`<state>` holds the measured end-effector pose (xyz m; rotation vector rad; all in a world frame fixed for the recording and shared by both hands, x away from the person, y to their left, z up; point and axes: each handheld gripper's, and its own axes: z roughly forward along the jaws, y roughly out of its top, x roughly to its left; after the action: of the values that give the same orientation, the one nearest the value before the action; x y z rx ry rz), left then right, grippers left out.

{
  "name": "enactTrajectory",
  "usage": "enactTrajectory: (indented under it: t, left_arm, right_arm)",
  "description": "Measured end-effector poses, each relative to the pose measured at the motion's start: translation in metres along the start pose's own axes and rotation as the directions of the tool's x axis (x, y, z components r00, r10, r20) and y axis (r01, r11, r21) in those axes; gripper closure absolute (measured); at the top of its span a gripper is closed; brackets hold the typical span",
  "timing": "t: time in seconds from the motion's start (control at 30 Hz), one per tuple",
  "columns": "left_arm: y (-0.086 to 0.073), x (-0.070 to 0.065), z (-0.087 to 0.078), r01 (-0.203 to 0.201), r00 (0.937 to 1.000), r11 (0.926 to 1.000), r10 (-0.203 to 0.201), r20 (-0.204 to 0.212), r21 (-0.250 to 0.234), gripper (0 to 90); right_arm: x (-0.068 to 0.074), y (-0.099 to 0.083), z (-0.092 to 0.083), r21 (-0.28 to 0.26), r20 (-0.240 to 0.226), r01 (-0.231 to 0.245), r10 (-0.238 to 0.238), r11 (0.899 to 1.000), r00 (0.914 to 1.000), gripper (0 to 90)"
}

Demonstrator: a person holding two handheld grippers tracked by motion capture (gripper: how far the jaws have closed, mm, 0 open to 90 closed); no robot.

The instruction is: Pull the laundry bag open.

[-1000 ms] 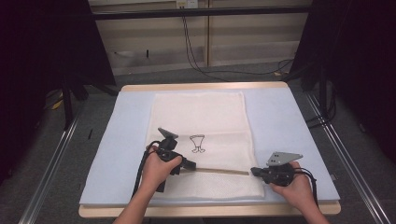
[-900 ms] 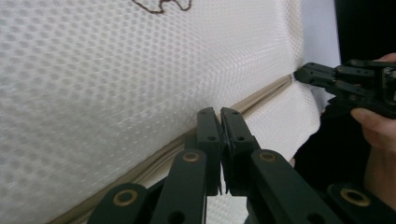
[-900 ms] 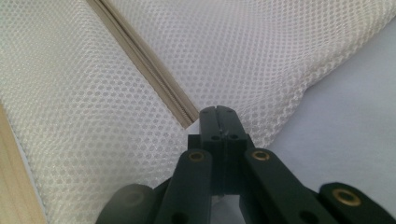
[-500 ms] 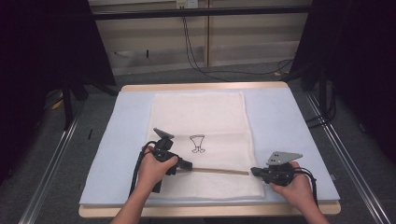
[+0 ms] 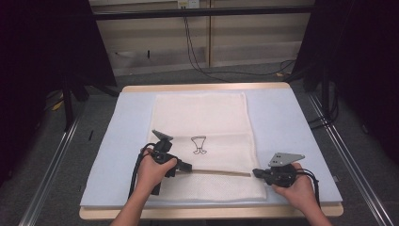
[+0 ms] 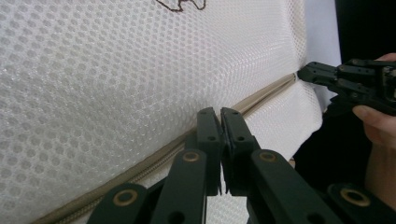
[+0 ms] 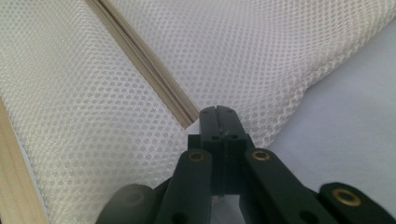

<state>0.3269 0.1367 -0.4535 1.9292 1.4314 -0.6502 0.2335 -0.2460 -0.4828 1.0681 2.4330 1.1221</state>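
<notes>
One mesh bag (zippered), two hand-held grippers

You have a cream mesh laundry bag lying flat on the pale blue mat, long side running near to far. It bears a small dark goblet-like drawing; its tan zipper crosses the near end, left to right.

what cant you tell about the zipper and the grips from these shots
- Zipper pull on the mesh bag: left gripper view, hidden behind the shut left gripper.
- What the right gripper pinches at the zipper end: right gripper view, jaws cover it.
- Bag's printed emblem: high view, too small.
</notes>
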Motion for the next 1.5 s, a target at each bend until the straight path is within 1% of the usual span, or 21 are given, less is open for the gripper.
enactTrajectory:
  t: [0.03, 0.1, 0.13, 0.17, 0.23, 0.27, 0.3, 0.33, 0.53, 0.57, 0.6, 0.67, 0.7, 0.93, 0.97, 1.0, 1.23, 1.4, 1.43, 1.47, 1.5]
  left_arm:
    - [0.0, 0.0, -0.001, 0.0, 1.0, 1.0, 0.0, -0.008, 0.003, 87.5]
    - [-0.001, 0.001, -0.002, 0.005, 1.0, 1.0, -0.005, 0.003, 0.001, 87.5]
    - [-0.001, 0.002, -0.003, 0.003, 0.9999, 1.0, -0.003, -0.011, -0.007, 87.5]
    - [-0.001, 0.003, -0.004, 0.01, 0.9999, 0.9999, -0.01, 0.002, -0.007, 87.5]
    - [-0.002, 0.004, -0.005, 0.003, 1.0, 1.0, -0.003, -0.005, -0.002, 87.5]
    - [-0.002, 0.004, -0.005, 0.003, 0.9998, 0.9999, -0.003, -0.017, -0.015, 87.5]
    - [-0.003, 0.005, -0.007, 0.008, 1.0, 0.9999, -0.008, -0.004, -0.012, 87.5]
    - [-0.003, 0.006, -0.007, 0.012, 0.9999, 0.9997, -0.012, -0.006, -0.019, 87.5]
    - [-0.005, 0.012, -0.015, 0.015, 0.9998, 0.9994, -0.015, -0.009, -0.033, 87.5]
    - [-0.005, 0.013, -0.017, 0.018, 0.9998, 0.9996, -0.018, 0.001, -0.022, 87.5]
    - [-0.005, 0.014, -0.017, 0.017, 0.9998, 0.9993, -0.017, -0.013, -0.034, 87.5]
    - [-0.005, 0.015, -0.02, 0.019, 0.9998, 0.9995, -0.019, -0.003, -0.025, 87.4]
    - [-0.005, 0.017, -0.021, 0.009, 0.9999, 0.9997, -0.009, -0.005, -0.022, 87.5]
    - [-0.009, 0.025, -0.028, 0.034, 0.9994, 0.9986, -0.034, -0.006, -0.04, 87.4]
    - [-0.01, 0.027, -0.03, 0.032, 0.9995, 0.9988, -0.032, 0.006, -0.036, 87.4]
    - [-0.011, 0.028, -0.03, 0.043, 0.9991, 0.9977, -0.043, 0.002, -0.052, 87.5]
    - [-0.013, 0.036, -0.038, 0.053, 0.9986, 0.9974, -0.053, 0.008, -0.049, 87.5]
    - [-0.015, 0.042, -0.045, 0.064, 0.9976, 0.9963, -0.063, 0.028, -0.057, 87.5]
    - [-0.016, 0.042, -0.045, 0.067, 0.9976, 0.9954, -0.065, 0.022, -0.068, 87.4]
    - [-0.015, 0.043, -0.048, 0.062, 0.9979, 0.9965, -0.062, 0.018, -0.055, 87.4]
    - [-0.015, 0.044, -0.048, 0.063, 0.9979, 0.9959, -0.062, 0.021, -0.064, 87.4]
  right_arm:
    - [0.0, 0.0, 0.0, 0.0, -0.005, -0.001, 0.001, 1.0, 1.0, 90.0]
    - [-0.001, 0.0, 0.0, -0.002, -0.006, -0.002, 0.002, 1.0, 1.0, 90.0]
    - [0.0, 0.0, 0.0, -0.002, -0.005, -0.002, 0.002, 1.0, 1.0, 90.0]
    - [0.0, 0.0, 0.0, -0.003, -0.002, 0.0, 0.0, 1.0, 1.0, 90.0]
    - [0.0, -0.001, 0.0, -0.005, -0.003, 0.001, -0.001, 1.0, 1.0, 90.0]
    - [0.0, -0.001, 0.0, -0.004, -0.007, 0.001, -0.001, 1.0, 1.0, 90.0]
    - [0.0, -0.001, 0.0, -0.004, -0.003, -0.002, 0.002, 1.0, 1.0, 90.0]
    - [-0.001, 0.0, 0.0, -0.003, -0.01, -0.006, 0.006, 1.0, 0.9999, 90.0]
    - [0.0, 0.0, 0.0, 0.0, -0.004, -0.004, 0.004, 1.0, 1.0, 90.0]
    - [0.0, 0.0, 0.0, -0.001, -0.005, -0.004, 0.004, 1.0, 1.0, 90.0]
    - [-0.001, 0.0, 0.0, -0.002, -0.007, -0.003, 0.003, 1.0, 1.0, 90.0]
    - [-0.001, 0.0, 0.0, -0.004, -0.007, -0.006, 0.006, 1.0, 1.0, 90.0]
    - [-0.001, 0.0, 0.0, -0.003, -0.007, -0.008, 0.008, 1.0, 0.9999, 90.0]
    - [-0.001, 0.0, 0.0, -0.003, -0.008, -0.007, 0.007, 1.0, 0.9999, 90.0]
    - [-0.001, 0.0, 0.0, -0.003, -0.009, -0.009, 0.009, 1.0, 0.9999, 90.0]
    - [-0.001, 0.0, 0.0, -0.004, -0.007, -0.01, 0.01, 1.0, 0.9999, 90.0]
    - [-0.001, 0.0, 0.0, -0.004, -0.007, -0.01, 0.01, 1.0, 0.9999, 90.0]
    - [-0.001, -0.001, 0.0, -0.005, -0.007, -0.011, 0.011, 1.0, 0.9999, 90.0]
    - [-0.001, -0.001, 0.0, -0.005, -0.007, -0.01, 0.01, 1.0, 0.9999, 90.0]
    - [-0.001, -0.001, 0.0, -0.005, -0.006, -0.009, 0.009, 1.0, 0.9999, 90.0]
    - [-0.001, -0.001, 0.0, -0.005, -0.006, -0.01, 0.01, 1.0, 0.9999, 90.0]
